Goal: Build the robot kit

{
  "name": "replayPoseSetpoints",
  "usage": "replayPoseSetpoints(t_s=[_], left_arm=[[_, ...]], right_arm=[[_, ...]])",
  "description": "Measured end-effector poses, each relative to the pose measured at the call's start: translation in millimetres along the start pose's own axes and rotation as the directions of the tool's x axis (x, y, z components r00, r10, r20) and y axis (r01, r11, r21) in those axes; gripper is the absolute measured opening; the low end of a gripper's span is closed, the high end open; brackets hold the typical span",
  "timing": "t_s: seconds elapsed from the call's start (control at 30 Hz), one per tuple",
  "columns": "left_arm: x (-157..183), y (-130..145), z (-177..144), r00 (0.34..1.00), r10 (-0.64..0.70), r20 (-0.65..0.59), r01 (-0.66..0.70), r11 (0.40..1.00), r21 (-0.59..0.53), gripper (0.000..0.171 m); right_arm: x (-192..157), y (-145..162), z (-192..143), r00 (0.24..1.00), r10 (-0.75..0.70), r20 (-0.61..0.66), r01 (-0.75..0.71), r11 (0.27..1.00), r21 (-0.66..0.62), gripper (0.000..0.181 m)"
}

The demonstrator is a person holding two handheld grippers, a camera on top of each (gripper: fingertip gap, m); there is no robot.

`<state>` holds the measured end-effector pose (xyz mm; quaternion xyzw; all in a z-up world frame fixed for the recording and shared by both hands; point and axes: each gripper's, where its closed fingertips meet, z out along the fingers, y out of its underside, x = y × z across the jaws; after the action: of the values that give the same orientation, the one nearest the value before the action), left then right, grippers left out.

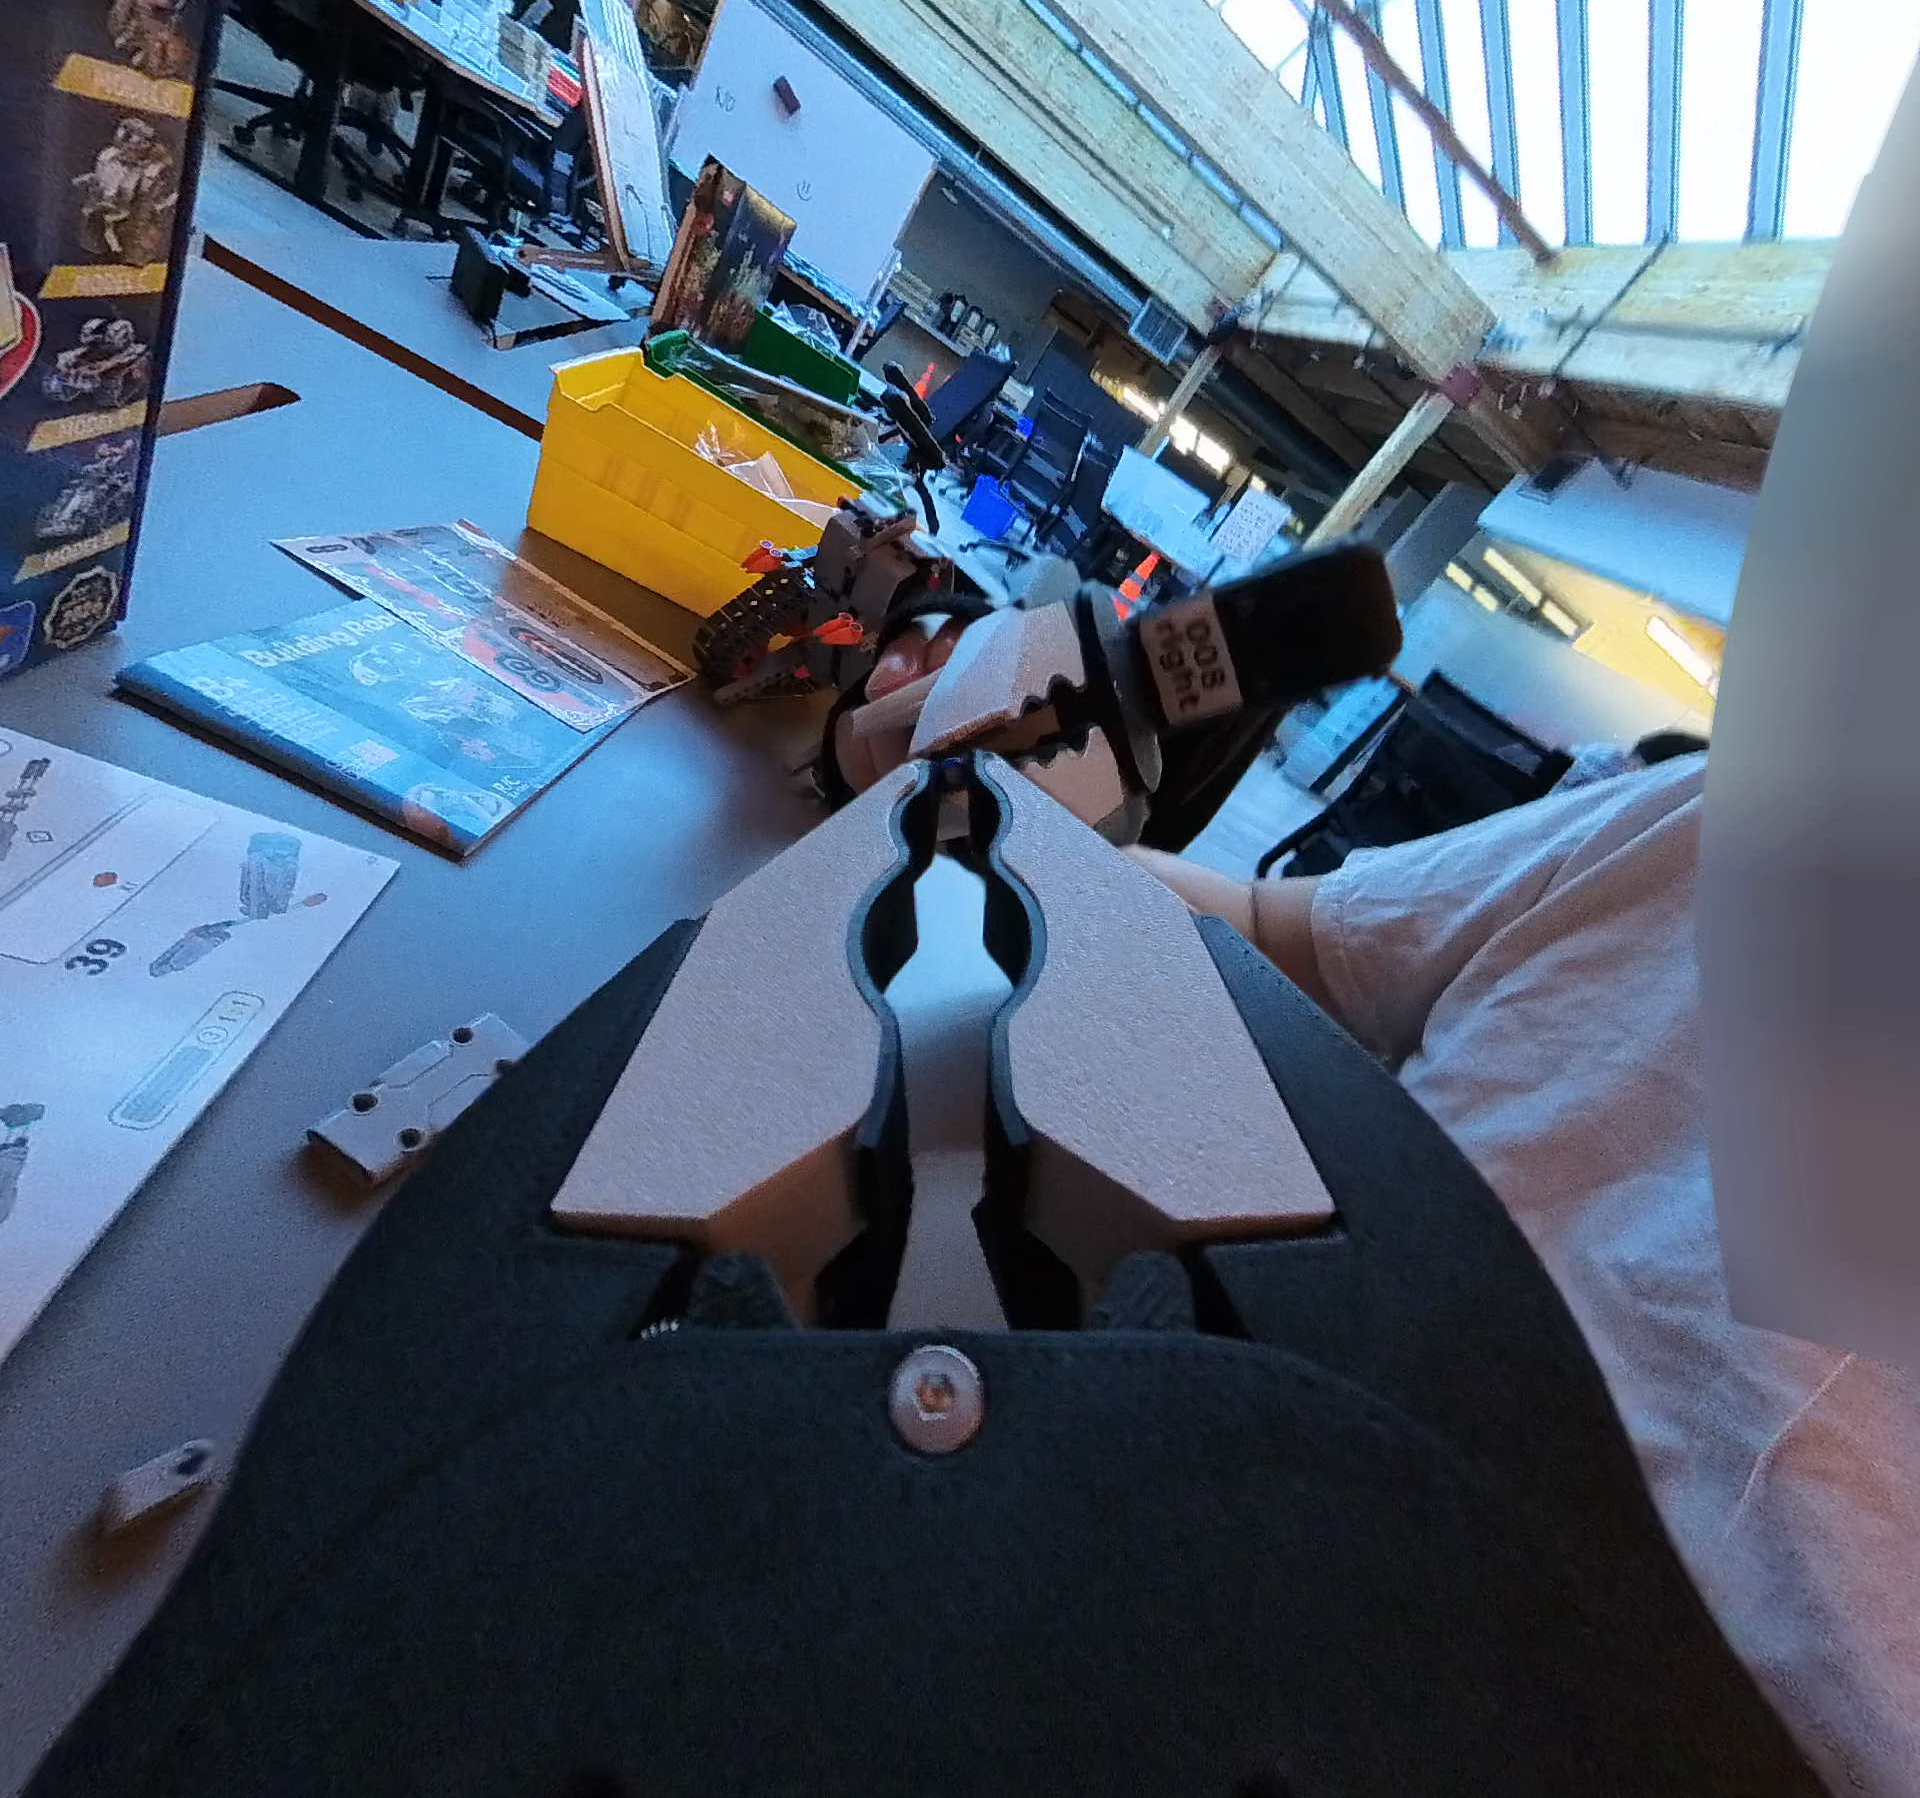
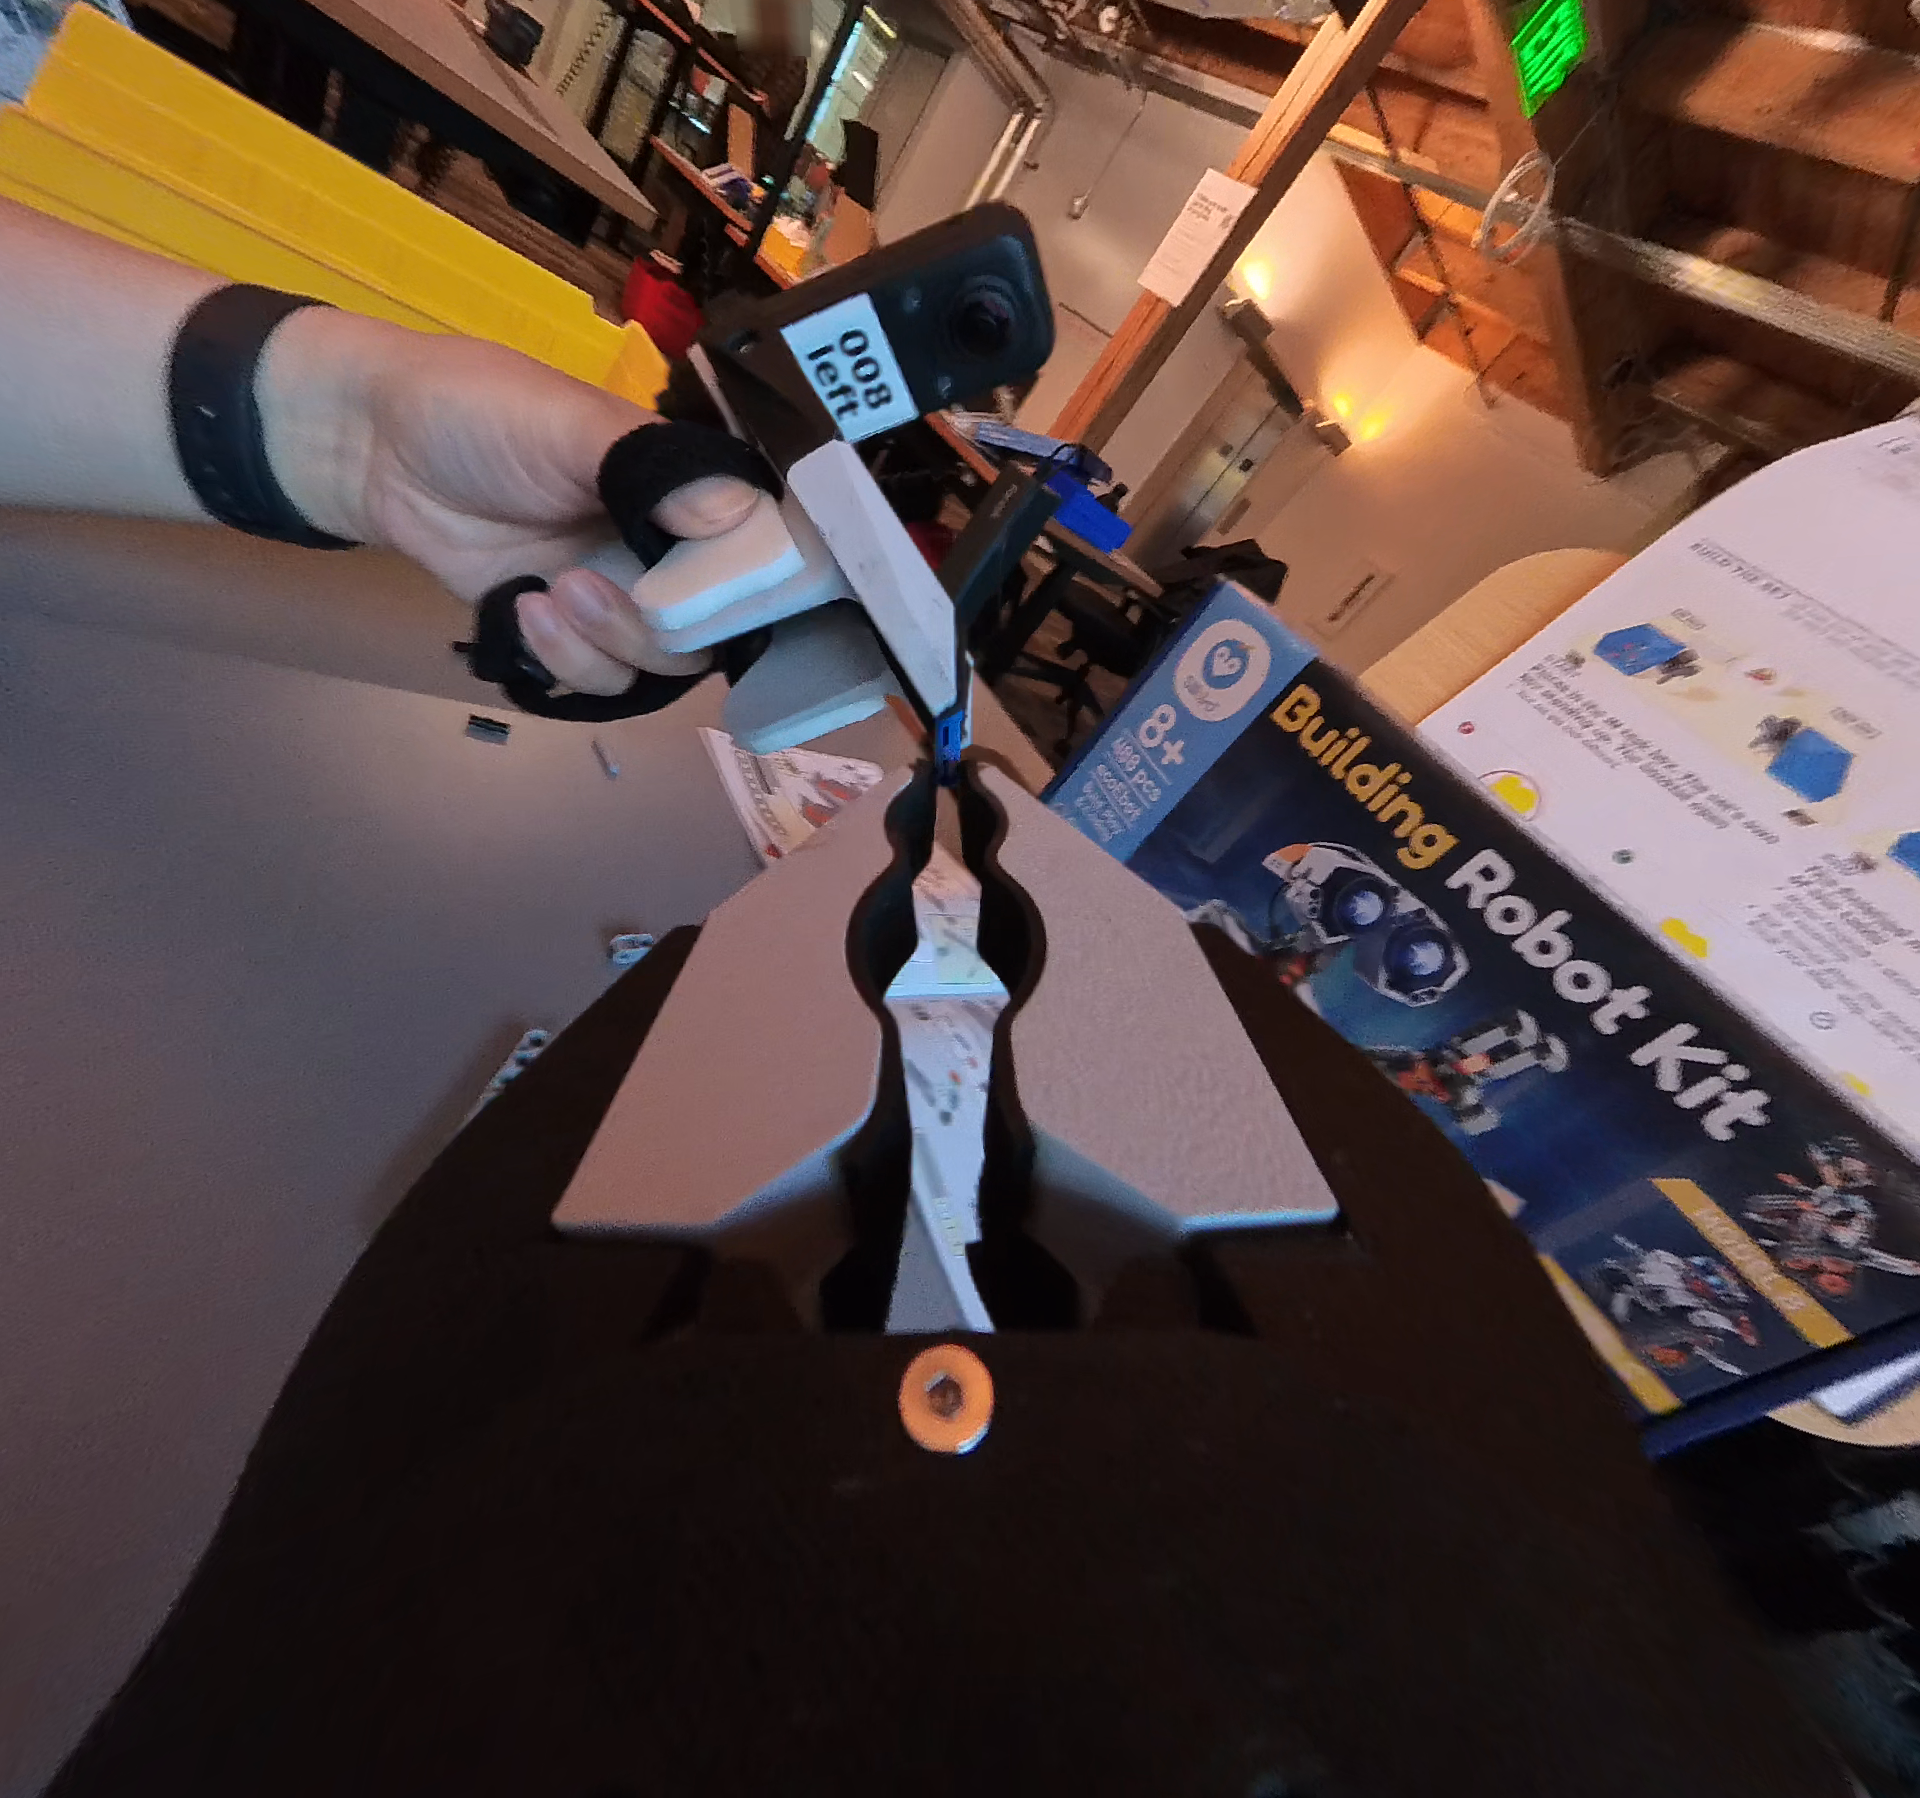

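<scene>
My left gripper (image 1: 951, 774) and my right gripper (image 2: 943, 780) meet tip to tip in the air above a grey table (image 1: 436, 377). A small blue piece (image 2: 948, 738) sits between their tips, and both pairs of fingers are closed on it from opposite ends. It shows only as a blue speck in the left wrist view (image 1: 951, 764). The right gripper (image 1: 940, 746) shows beyond the left one's tips. The left gripper (image 2: 948, 709) comes down from the upper left, held by a hand (image 2: 447, 460).
A yellow bin (image 1: 665, 491), a small tracked robot model (image 1: 810, 605), booklets (image 1: 416, 709), a printed instruction sheet (image 1: 125, 969) and two grey parts (image 1: 416, 1094) lie on the table. A dark kit box (image 2: 1507, 1021) stands to the right. A person's sleeve (image 1: 1558, 1021) is close by. Both grippers' tips are close together, under 4 cm apart.
</scene>
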<state>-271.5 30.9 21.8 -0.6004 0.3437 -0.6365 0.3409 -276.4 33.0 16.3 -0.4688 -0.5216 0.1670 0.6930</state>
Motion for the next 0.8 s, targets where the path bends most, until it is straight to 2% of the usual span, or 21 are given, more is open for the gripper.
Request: replayPoseSetpoints(t_s=[0.03, 0.1, 0.13, 0.2, 0.27, 0.33, 0.43, 0.53, 0.63, 0.8], left_arm=[[0.6, 2.0, -0.9, 0.999, 0.049, 0.003, -0.049, 0.998, -0.027, 0.003], [-0.3, 3.9, -4.3, 0.973, 0.227, 0.051, -0.223, 0.971, -0.083, 0.029], [0.8, 6.0, -6.7, 0.94, 0.333, 0.073, -0.323, 0.939, -0.116, 0.032], [6.5, 14.9, -9.3, 0.854, 0.514, 0.083, -0.492, 0.848, -0.199, 0.03], [11.0, 20.6, -8.5, 0.778, 0.622, 0.086, -0.587, 0.769, -0.253, 0.024], [16.9, 26.3, -5.8, 0.758, 0.65, 0.055, -0.615, 0.739, -0.275, 0.009], [20.3, 29.1, -1.7, 0.761, 0.647, 0.038, -0.615, 0.74, -0.273, 0.004], [19.9, 30.8, -0.4, 0.756, 0.654, 0.036, -0.62, 0.733, -0.28, 0.003], [21.5, 26.7, -2.1, 0.717, 0.695, 0.052, -0.657, 0.699, -0.281, 0.003], [24.9, 26.6, -2.2, 0.707, 0.706, 0.045, -0.667, 0.687, -0.288, 0.003]], right_arm=[[-2.1, 0.0, -0.1, 0.999, 0.039, 0.033, -0.039, 0.999, -0.002, 0.003], [-9.2, -2.7, -1.3, 0.978, 0.159, 0.132, -0.162, 0.987, 0.01, 0.003], [-14.1, -3.1, -2.3, 0.954, 0.226, 0.195, -0.231, 0.973, 0.0, 0.003], [-22.5, -6.7, -6.1, 0.897, 0.321, 0.302, -0.334, 0.943, -0.01, 0.003], [-27.7, -8.5, -9.0, 0.859, 0.361, 0.362, -0.379, 0.925, -0.025, 0.003], [-30.9, -8.0, -10.2, 0.841, 0.377, 0.387, -0.393, 0.918, -0.041, 0.003], [-33.8, -6.8, -10.5, 0.825, 0.392, 0.407, -0.405, 0.912, -0.057, 0.003], [-31.8, -7.3, -10.2, 0.827, 0.394, 0.401, -0.413, 0.91, -0.04, 0.004], [-26.2, -11.7, -11.9, 0.826, 0.401, 0.396, -0.44, 0.898, 0.007, 0.011], [-25.4, -15.9, -14.7, 0.831, 0.383, 0.404, -0.43, 0.902, 0.029, 0.008]])
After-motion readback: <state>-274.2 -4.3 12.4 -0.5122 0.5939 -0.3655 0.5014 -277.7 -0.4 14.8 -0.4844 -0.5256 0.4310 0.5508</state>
